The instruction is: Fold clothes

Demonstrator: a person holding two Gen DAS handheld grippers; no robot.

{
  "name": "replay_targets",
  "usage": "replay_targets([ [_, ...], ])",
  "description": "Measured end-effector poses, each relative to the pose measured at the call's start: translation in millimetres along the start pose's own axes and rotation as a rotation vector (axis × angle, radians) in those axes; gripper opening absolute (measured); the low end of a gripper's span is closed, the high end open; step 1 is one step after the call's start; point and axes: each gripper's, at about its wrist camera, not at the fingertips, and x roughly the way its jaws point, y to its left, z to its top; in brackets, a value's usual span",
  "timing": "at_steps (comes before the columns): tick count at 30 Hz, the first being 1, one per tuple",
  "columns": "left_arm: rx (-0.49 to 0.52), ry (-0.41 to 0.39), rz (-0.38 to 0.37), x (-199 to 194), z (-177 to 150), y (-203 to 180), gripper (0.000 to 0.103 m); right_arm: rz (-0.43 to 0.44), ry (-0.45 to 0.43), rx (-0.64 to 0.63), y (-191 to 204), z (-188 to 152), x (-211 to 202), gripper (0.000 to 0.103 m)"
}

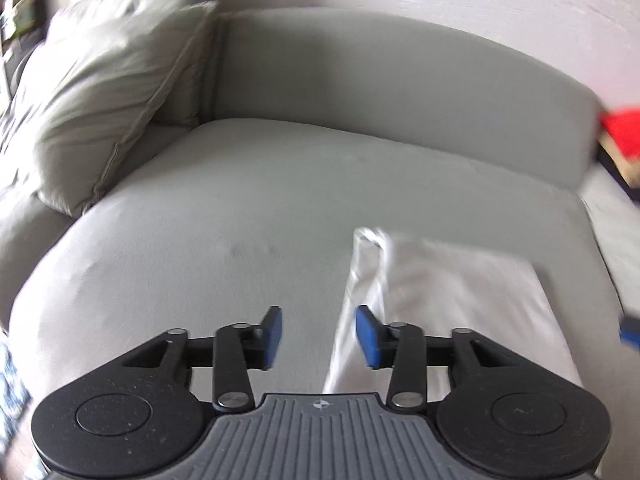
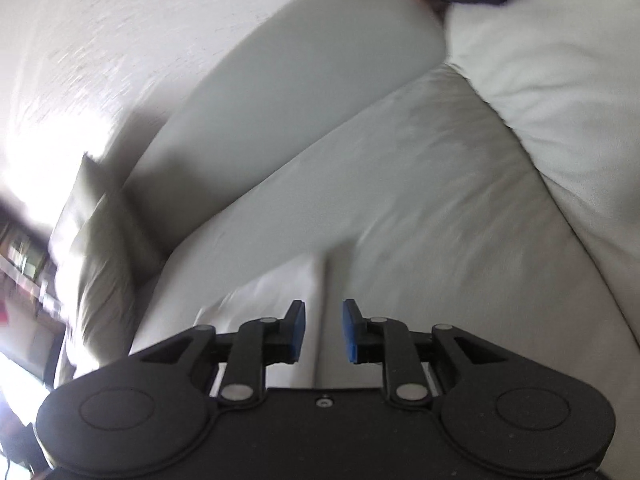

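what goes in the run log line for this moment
task: fold clothes | left gripper: open, empty | right gripper: open, empty | white garment: folded, lying on grey sofa seat

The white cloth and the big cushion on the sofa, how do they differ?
The white cloth lies flat and folded on the sofa seat; the cushion stands plump, leaning in the corner. The white cloth is bright white and thin; the cushion is grey-beige, thick and creased. Both are soft fabric and neither is held.
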Motion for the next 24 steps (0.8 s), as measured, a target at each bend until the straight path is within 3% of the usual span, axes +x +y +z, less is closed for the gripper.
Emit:
replay_targets([
  [5, 0.121, -0.001, -0.086, -21, -30, -10, 0.04, 0.042, 0.075, -0.176, 34, -31, -19, 0.024],
  [9, 0.203, 0.011, -0.138, -24, -46, -22, 0.035, 0.053, 0.123, -0.31, 58, -55, -22, 0.023],
  [10, 0.215, 0.021, -0.145, -21, -47, -24, 0.029, 0.049, 0.13, -0.346, 64, -60, -22, 0.023],
  [13, 0.211, 0.074, -0.17, -10, -46, -29, 0.027, 0.023, 0.128, -0.463, 80, -73, -20, 0.023],
  [16, 0.229, 0.153, -0.132, 2, -47, -36, 0.027, -0.056, 0.157, -0.556, 87, -88, -14, 0.023],
  [20, 0.245, 0.191, -0.118, 1, -52, -36, 0.028, -0.093, 0.192, -0.599, 82, -101, -17, 0.023],
  [24, 0.182, 0.259, -0.147, -6, -61, -19, 0.028, -0.1, 0.214, -0.586, 80, -96, -31, 0.023],
])
